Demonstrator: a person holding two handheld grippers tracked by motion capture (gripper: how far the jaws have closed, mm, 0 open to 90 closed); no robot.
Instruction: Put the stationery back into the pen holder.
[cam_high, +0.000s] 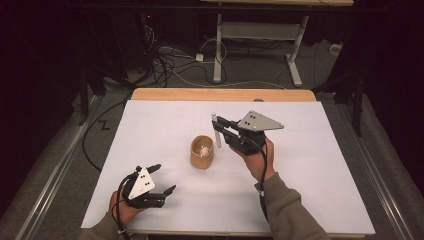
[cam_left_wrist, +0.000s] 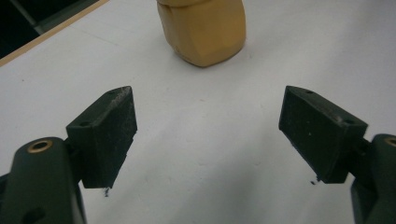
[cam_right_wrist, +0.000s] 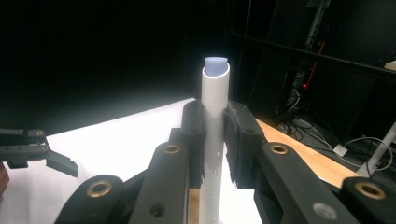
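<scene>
We see our right gripper (cam_right_wrist: 215, 140) clamped on a white tube (cam_right_wrist: 215, 116) that stands upright between its black jaws, its pale blue tip (cam_right_wrist: 216, 62) rising above them. Farther off at the left edge, our left gripper (cam_right_wrist: 35, 151) hangs over the white counter (cam_right_wrist: 116, 140).
</scene>
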